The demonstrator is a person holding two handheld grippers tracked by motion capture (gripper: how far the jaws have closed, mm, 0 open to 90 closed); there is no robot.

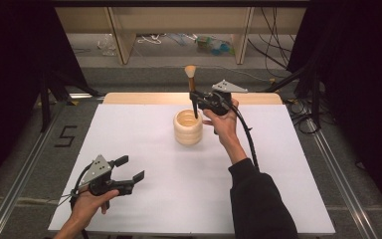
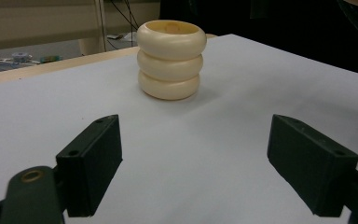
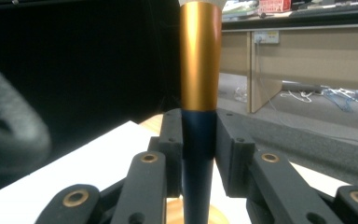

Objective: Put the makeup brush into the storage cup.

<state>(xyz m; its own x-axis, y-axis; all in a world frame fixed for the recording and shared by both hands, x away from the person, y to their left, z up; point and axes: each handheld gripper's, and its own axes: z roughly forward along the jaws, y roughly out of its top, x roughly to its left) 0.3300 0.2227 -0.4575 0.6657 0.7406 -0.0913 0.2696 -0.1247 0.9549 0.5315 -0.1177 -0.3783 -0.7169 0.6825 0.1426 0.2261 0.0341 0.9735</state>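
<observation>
Over on the near left of the table, the left gripper (image 1: pixel 132 169) just sits low over the white sheet with its jaws spread wide apart and nothing between them. From the left gripper view you look straight across bare paper at the cream holder (image 2: pixel 171 59), that stack-of-three-rings cup thing, well away from those jaws.

Moving right to the middle, the holder stands upright toward the far side of the white table cover (image 1: pixel 144 209), mouth open to the top.

Then on the right, the right gripper (image 1: pixel 196 97) is clamped on a makeup brush (image 1: pixel 192 89), pads squeezing the dark blue handle just under the gold ferrule (image 3: pixel 200 56). The brush is pretty much vertical, bristles up, handle end down, and in the high view that lower tip looks like it's right at the holder's mouth, toward its far right rim. Can't really tell if the tip is already inside or just above the lip.

So the bit that matters: the brush's long axis is already lined up with the cup's opening, the holder sits directly below the tool, and the right hand is the one on the job. My guess is it's a straight drop down, then let go.
</observation>
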